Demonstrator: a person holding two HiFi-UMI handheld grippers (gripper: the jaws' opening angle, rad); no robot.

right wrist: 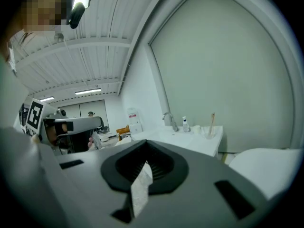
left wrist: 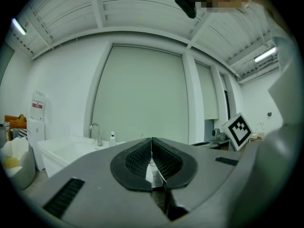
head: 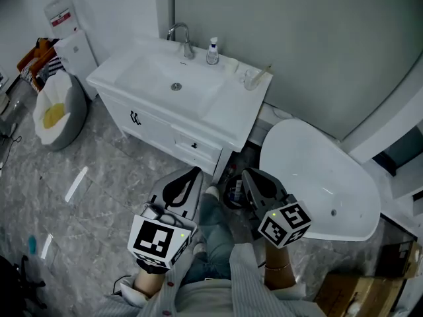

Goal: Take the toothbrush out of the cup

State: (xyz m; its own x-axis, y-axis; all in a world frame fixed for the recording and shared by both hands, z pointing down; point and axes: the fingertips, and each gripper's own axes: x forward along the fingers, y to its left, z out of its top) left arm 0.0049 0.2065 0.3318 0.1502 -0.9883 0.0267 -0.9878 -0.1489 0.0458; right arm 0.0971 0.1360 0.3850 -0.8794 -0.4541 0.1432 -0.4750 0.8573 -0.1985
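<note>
A clear cup (head: 252,79) stands on the right end of the white vanity top, with a pale toothbrush (head: 263,73) leaning in it. In the right gripper view the cup (right wrist: 207,130) and the toothbrush (right wrist: 212,121) are small and far ahead. Both grippers are held low in front of the vanity, well short of the cup. My left gripper (head: 193,172) is shut with nothing in it, its ribbed pads meeting (left wrist: 152,139). My right gripper (head: 246,174) is also shut (right wrist: 145,144); a pale strip shows at the seam of its pads.
The vanity (head: 228,121) carries a basin, a faucet (head: 180,34) and a small pump bottle (head: 212,51). A white oval fixture (head: 317,177) lies to the right. A bin with a white bag (head: 56,111) and a water dispenser (head: 71,41) stand at the left.
</note>
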